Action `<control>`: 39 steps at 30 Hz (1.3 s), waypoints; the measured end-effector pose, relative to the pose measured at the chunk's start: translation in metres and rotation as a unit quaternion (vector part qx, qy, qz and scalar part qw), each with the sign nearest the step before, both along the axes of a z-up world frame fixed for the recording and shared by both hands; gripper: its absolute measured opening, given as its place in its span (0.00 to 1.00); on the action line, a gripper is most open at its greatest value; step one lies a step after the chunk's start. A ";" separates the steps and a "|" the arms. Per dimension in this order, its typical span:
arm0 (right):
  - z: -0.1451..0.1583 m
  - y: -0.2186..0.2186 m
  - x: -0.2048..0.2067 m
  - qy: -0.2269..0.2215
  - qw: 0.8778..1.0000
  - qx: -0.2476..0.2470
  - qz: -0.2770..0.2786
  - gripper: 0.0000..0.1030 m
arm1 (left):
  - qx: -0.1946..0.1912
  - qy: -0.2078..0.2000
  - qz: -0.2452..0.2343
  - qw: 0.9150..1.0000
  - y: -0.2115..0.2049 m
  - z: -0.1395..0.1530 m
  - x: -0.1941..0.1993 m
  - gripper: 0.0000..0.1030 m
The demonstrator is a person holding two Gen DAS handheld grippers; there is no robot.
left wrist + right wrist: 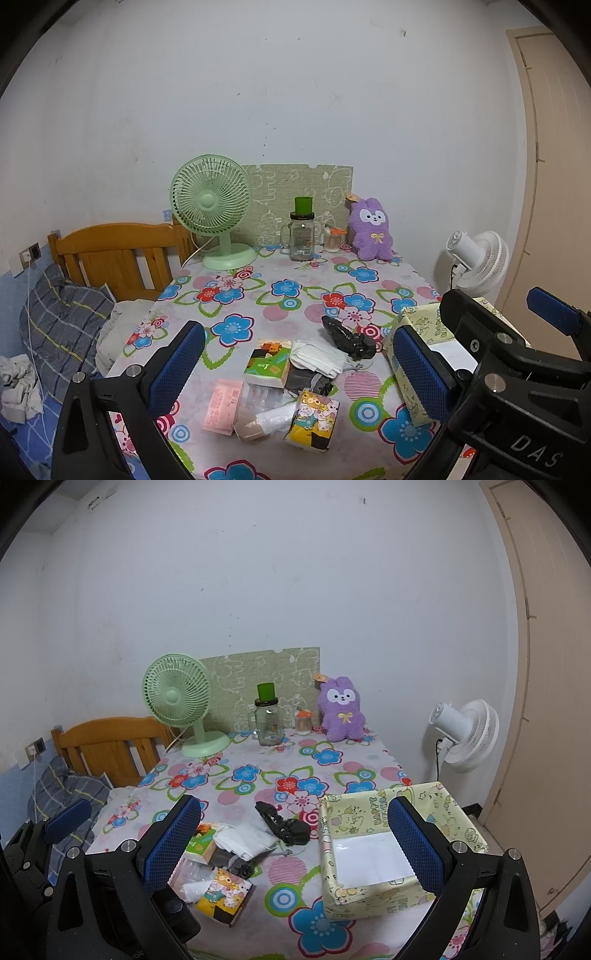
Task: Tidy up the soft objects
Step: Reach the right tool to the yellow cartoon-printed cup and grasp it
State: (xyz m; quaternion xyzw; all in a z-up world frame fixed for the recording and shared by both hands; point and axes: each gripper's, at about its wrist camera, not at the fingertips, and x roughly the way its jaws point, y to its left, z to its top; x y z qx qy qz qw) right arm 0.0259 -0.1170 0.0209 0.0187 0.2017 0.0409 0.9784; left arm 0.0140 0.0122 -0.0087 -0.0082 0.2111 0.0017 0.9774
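Left wrist view: the left gripper (295, 363) fills the foreground, its blue-padded fingers (176, 365) spread wide and holding nothing, poised above the near edge of a table (295, 295) covered in a flowered cloth. Between the fingers lies a loose cluster of soft items: a pink packet (223, 406), a green-and-orange tissue pack (266, 363), a folded white cloth (319, 356), a yellow cartoon tissue pack (314, 421) nearest the camera, and a crumpled black bag (349, 338) just beyond the cloth. The right gripper (491, 354) intrudes at the right, in front of a yellow patterned box (419, 326). At the far edge stand a green desk fan (214, 214), a glass jar with a green lid (302, 232) and a purple plush rabbit (371, 229). Right wrist view: the right gripper (295, 843) is likewise spread apart and empty, hovering over the table (258, 775). The yellow patterned box (388, 849) sits open-topped at the right, beneath the right finger, with a white lining showing inside. The black bag (284, 825) lies just left of the box; the white cloth (247, 840) and yellow cartoon tissue pack (223, 895) lie further left, partly hidden by the left finger. A white fan (465, 734) stands beyond the table on the right.
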 end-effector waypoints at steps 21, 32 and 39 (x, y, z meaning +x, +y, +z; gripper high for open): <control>-0.034 0.025 0.040 0.035 0.999 0.010 0.011 0.96 | -0.004 0.038 0.002 0.999 0.022 -0.030 0.035 0.85; -0.070 0.041 0.058 0.065 0.998 0.014 0.023 0.93 | -0.014 0.072 0.005 0.997 0.038 -0.064 0.052 0.81; -0.092 0.057 0.066 0.082 0.996 -0.002 0.030 0.91 | -0.018 0.096 -0.001 0.995 0.045 -0.089 0.058 0.80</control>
